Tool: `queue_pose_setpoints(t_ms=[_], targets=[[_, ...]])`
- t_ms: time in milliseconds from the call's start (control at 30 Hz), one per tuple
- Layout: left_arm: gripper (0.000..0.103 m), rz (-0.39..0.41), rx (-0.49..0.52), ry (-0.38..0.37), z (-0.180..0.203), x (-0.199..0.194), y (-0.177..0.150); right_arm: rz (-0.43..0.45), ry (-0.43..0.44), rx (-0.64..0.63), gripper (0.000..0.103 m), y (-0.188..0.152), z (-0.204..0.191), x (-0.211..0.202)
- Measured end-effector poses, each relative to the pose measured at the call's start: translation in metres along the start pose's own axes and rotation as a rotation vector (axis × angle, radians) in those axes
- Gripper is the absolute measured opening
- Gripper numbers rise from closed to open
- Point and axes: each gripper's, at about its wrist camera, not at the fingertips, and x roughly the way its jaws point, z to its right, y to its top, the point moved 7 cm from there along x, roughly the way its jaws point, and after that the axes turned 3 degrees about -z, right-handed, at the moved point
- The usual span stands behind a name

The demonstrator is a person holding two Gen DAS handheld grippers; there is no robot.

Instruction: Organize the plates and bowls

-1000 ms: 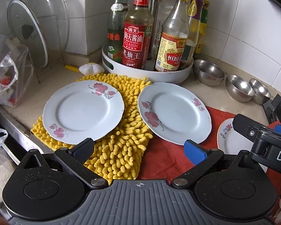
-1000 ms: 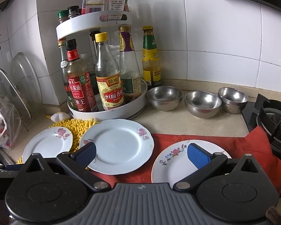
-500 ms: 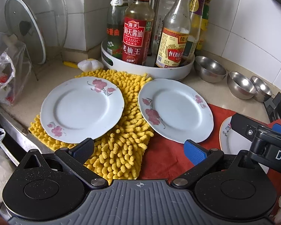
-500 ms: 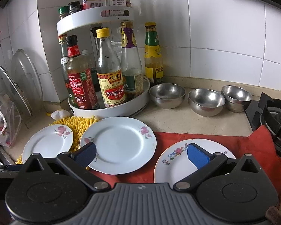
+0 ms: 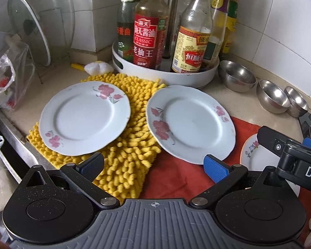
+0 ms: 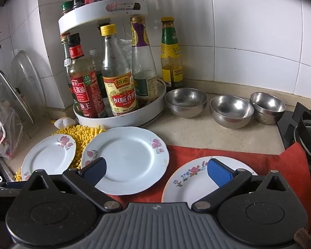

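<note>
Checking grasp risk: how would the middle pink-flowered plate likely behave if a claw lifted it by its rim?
The middle plate looks rigid, glazed ceramic, so probably slippery and chippable. It straddles the yellow mat and red cloth, so it may rock.

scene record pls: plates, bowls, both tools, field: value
plates: three, all flat, none stacked
left plate: on yellow mat
middle plate: straddles mat and red cloth
right plate: on red cloth
steel bowls: three in a row, apart
left tool: open, empty
right tool: open, empty
</note>
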Motion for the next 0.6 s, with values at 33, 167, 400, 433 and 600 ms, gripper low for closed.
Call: queue_pose_setpoints(t_ms=[33, 167, 400, 433, 600], targets=[[0.103, -0.001, -0.001, 0.001, 0.003, 0.001, 0.000, -0.002, 0.001, -0.002, 0.100, 0.001, 0.004, 0.001], [0.103, -0.015, -0.003, -0.002, 0.018, 0.006, 0.000, -0.015, 0.009, 0.001, 0.100, 0.004, 0.017, 0.005], [0.103, -0.021, 0.041, -0.033, 0.047, 0.013, 0.000, -0.037, -0.019, 0.013, 0.100, 0.004, 0.048, 0.013], [0.103, -0.023, 0.046, -0.041, 0.051, 0.015, -0.001, -0.043, -0.026, 0.019, 0.100, 0.003, 0.054, 0.014], [0.103, -0.035, 0.076, -0.079, 0.071, 0.024, -0.003, -0.070, -0.051, 0.050, 0.100, -0.002, 0.080, 0.021]])
